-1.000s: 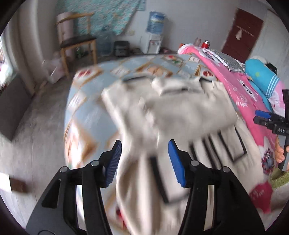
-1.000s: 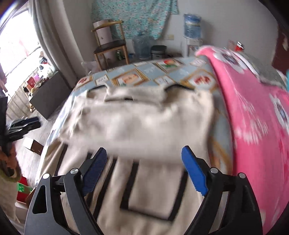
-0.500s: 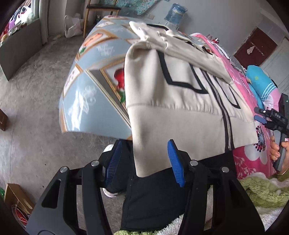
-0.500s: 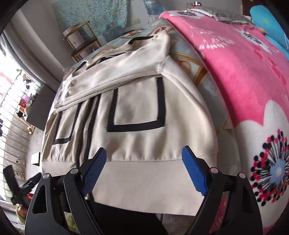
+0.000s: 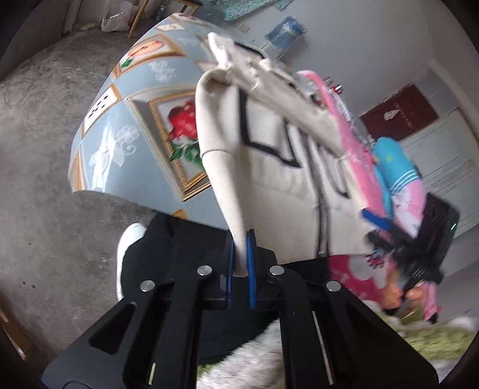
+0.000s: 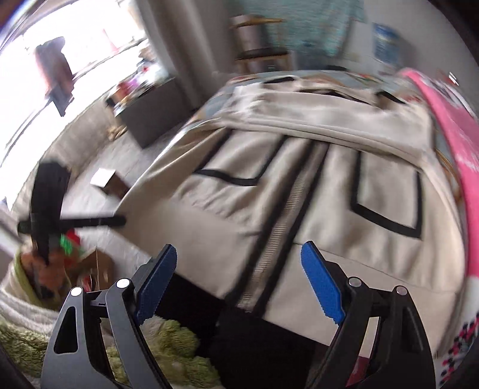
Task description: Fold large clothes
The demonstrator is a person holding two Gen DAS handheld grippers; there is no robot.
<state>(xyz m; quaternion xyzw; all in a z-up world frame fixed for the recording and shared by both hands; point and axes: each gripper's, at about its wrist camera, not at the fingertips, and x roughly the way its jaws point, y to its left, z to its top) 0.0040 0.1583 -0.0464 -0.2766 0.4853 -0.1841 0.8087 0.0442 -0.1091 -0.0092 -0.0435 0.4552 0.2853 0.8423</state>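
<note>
A cream zip jacket (image 6: 314, 167) with black rectangle trim lies on the bed, its sleeves folded across the top and its hem hanging over the near edge. My left gripper (image 5: 240, 254) is shut on the jacket's (image 5: 278, 179) left hem corner, with cream fabric pinched between the blue pads. My right gripper (image 6: 239, 281) is open just in front of the hem, with the zip (image 6: 284, 215) between its fingers. The right gripper also shows in the left wrist view (image 5: 389, 236) at the jacket's right side. The left gripper shows at the left of the right wrist view (image 6: 69, 223).
The bed carries a blue patterned sheet (image 5: 125, 140) and a pink blanket (image 6: 461, 149) along the right. A blue pillow (image 5: 392, 167) lies further back. Grey floor (image 5: 45, 134), a cardboard box (image 6: 106, 181), a chair and a water dispenser (image 5: 284, 28) surround the bed.
My left gripper has closed on the jacket's left hem corner. My right gripper has swung left from the right hem side to the zip and stays open. Both views are now blurred by motion.
</note>
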